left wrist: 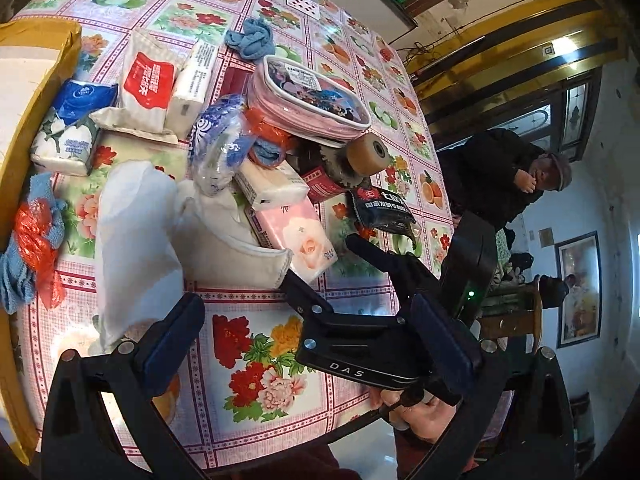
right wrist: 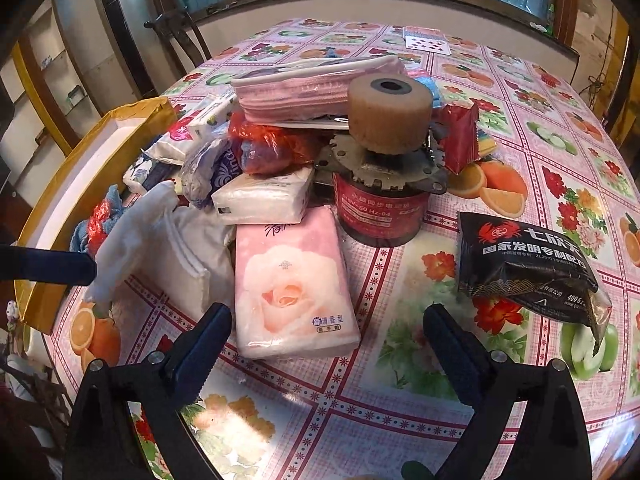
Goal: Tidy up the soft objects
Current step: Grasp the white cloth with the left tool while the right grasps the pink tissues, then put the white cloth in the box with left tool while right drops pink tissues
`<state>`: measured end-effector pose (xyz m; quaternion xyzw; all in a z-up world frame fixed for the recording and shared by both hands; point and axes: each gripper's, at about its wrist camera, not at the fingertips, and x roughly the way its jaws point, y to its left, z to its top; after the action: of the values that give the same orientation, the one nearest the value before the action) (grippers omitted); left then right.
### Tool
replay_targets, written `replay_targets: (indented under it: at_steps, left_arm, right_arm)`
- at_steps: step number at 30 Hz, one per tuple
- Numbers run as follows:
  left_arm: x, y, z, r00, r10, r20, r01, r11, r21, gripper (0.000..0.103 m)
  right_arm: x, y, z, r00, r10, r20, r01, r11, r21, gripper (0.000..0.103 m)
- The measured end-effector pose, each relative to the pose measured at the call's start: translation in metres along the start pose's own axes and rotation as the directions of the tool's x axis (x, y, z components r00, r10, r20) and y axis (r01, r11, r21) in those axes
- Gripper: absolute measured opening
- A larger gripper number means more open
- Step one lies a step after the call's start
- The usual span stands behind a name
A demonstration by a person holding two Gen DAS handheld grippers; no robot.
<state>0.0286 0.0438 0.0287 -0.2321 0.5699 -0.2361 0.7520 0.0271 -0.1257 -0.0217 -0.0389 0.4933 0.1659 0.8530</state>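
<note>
Sorting looks barely begun: we hold both claws spread and empty above the tabletop [right wrist: 400, 280]. Our right claw [right wrist: 326, 340] faces the pink tissue pack [right wrist: 292, 284] lying flat at the near edge of the pile; our left claw [left wrist: 304, 344] hovers nearby. Next, we judge, the right claw must straddle that pack, pinch gently, and carry it toward the cardboard box [right wrist: 60, 184].

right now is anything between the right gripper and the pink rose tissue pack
Nothing visible. The right gripper is open and empty, and the pink rose tissue pack lies flat just ahead between its fingers' line, its near end on bare tablecloth. A white tissue pack overlaps only its far end.
</note>
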Motion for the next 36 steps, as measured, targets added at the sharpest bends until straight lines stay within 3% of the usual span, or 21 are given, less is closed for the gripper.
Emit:
replay_targets:
  at_steps: [3,6,14,17,18,20,25,27,29,33,35,36]
  left_arm:
    - [-0.011,0.011,0.006,0.99,0.124,0.065,-0.124,0.992,-0.006,0.103]
    - [-0.01,0.028,0.012,0.978,0.202,0.061,-0.2,0.979,-0.029,0.103]
    - [0.014,0.05,0.021,0.976,0.216,-0.012,-0.216,0.974,-0.067,0.103]
    - [0.02,0.055,0.022,0.971,0.237,-0.028,-0.239,0.968,-0.076,0.102]
    - [0.021,0.057,0.022,0.967,0.253,-0.027,-0.254,0.965,-0.068,0.1]
    - [0.024,0.058,0.021,0.959,0.283,-0.03,-0.284,0.958,-0.037,0.087]
    - [0.023,0.063,0.021,0.949,0.313,-0.02,-0.314,0.949,-0.021,0.083]
    - [0.023,0.064,0.02,0.938,0.346,-0.014,-0.346,0.938,0.0,0.072]
    - [0.022,0.063,0.019,0.929,0.371,-0.01,-0.371,0.929,0.014,0.054]
    - [0.02,0.066,0.017,0.939,0.342,-0.027,-0.342,0.94,0.005,0.037]
    - [0.019,0.068,0.015,0.942,0.335,-0.028,-0.335,0.942,-0.003,0.018]
    - [0.019,0.071,0.014,0.945,0.325,-0.033,-0.325,0.946,-0.015,0.016]
  right_arm:
    - [0.002,0.002,0.001,1.0,-0.003,-0.003,0.003,1.0,-0.01,0.097]
    - [0.007,0.004,0.005,1.0,-0.009,-0.009,0.009,1.0,-0.02,0.097]
    - [0.019,0.009,0.015,0.999,-0.001,-0.037,-0.001,0.998,-0.055,0.095]
    - [0.018,0.009,0.016,1.0,0.005,-0.029,-0.007,0.998,-0.062,0.083]
    - [0.017,0.009,0.018,1.0,0.009,-0.028,-0.011,0.998,-0.061,0.076]
    - [0.019,0.01,0.021,0.999,0.013,-0.033,-0.015,0.998,-0.06,0.073]
    - [0.021,0.012,0.023,0.999,0.001,-0.038,-0.004,0.997,-0.071,0.073]
    - [0.021,0.013,0.022,0.999,0.004,-0.039,-0.007,0.997,-0.076,0.072]
    - [0.02,0.012,0.021,0.999,0.007,-0.038,-0.01,0.997,-0.082,0.071]
    - [0.017,0.011,0.018,0.999,-0.002,-0.042,-0.002,0.996,-0.089,0.064]
    - [0.014,0.008,0.015,0.999,0.015,-0.046,-0.019,0.997,-0.077,0.06]
    - [0.012,0.007,0.014,0.999,0.02,-0.049,-0.024,0.997,-0.073,0.059]
